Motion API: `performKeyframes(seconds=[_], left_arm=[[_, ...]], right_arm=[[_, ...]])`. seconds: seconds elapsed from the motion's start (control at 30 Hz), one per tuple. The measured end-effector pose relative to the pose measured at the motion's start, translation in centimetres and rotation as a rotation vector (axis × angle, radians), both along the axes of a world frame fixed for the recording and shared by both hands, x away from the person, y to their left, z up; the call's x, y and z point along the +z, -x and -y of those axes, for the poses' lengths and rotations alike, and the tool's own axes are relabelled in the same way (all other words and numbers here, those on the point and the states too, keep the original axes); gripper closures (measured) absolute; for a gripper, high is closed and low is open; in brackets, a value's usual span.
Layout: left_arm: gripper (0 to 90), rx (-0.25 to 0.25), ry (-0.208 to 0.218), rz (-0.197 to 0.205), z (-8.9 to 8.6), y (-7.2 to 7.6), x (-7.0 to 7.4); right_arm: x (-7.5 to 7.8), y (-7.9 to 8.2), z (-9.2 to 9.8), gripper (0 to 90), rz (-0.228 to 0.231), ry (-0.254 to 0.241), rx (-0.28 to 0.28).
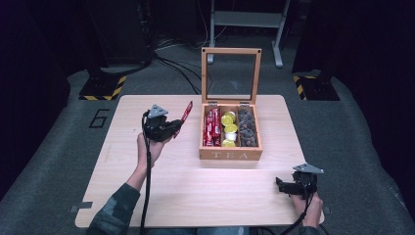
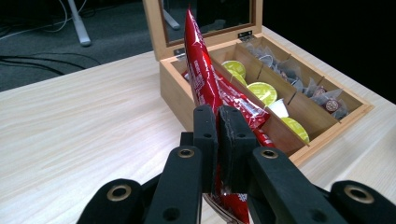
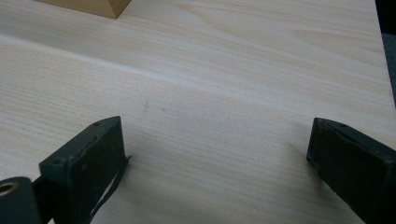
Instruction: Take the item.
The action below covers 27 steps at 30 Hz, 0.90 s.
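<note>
Looking down from the high view: the left gripper (image 1: 172, 128) has its jaws clamped on one red packet (image 1: 186, 113), which sticks up and away from the jaw tips, just left of the tea box (image 1: 230, 154) and above the table (image 1: 195, 196). The box lid stands upright and open. Three compartments run beyond the jaws: red packets nearest, yellow-topped capsules in the middle, grey sachets farthest. I count four yellow tops and one white cup; the red packets and grey sachets are too blurred to count. The right gripper (image 1: 283, 186) sits low at the table's near right corner, well apart from the box, jaws spread with nothing between them.

Left gripper view: the jaws are pressed together on the red packet (image 2: 205, 79), its lower end hidden behind them and cut off at the bottom edge. The tea box (image 2: 177, 93) lies just past the jaw tips, the packet covering part of the first compartment. Four yellow capsules (image 2: 261, 91) show here.

Right gripper view: two jaws stand wide apart over bare table (image 3: 210, 93), a corner of the tea box (image 3: 100, 7) cut off at the top edge.
</note>
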<state>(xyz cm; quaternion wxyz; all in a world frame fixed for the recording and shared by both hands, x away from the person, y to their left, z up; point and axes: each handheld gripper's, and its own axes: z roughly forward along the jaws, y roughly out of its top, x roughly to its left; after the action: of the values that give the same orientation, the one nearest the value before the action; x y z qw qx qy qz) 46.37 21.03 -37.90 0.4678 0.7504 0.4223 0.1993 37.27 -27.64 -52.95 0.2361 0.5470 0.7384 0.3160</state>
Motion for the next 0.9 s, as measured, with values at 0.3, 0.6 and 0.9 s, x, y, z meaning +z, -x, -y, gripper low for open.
performKeyframes(seconds=[0.3, 0.6, 0.9], left_arm=[[85.3, 0.019, -0.006, 0.01, -1.6, 0.5, 0.2], [85.3, 0.048, -0.012, 0.019, -3.4, 0.9, 0.2], [85.3, 0.086, -0.005, 0.017, -5.1, 1.2, -0.2]], right_arm=[[0.0, 0.0, 0.0, 3.6, 0.0, 0.0, -0.001], [0.0, 0.0, 0.0, 3.6, 0.0, 0.0, -0.001], [0.0, 0.0, 0.0, 3.6, 0.0, 0.0, -0.002]])
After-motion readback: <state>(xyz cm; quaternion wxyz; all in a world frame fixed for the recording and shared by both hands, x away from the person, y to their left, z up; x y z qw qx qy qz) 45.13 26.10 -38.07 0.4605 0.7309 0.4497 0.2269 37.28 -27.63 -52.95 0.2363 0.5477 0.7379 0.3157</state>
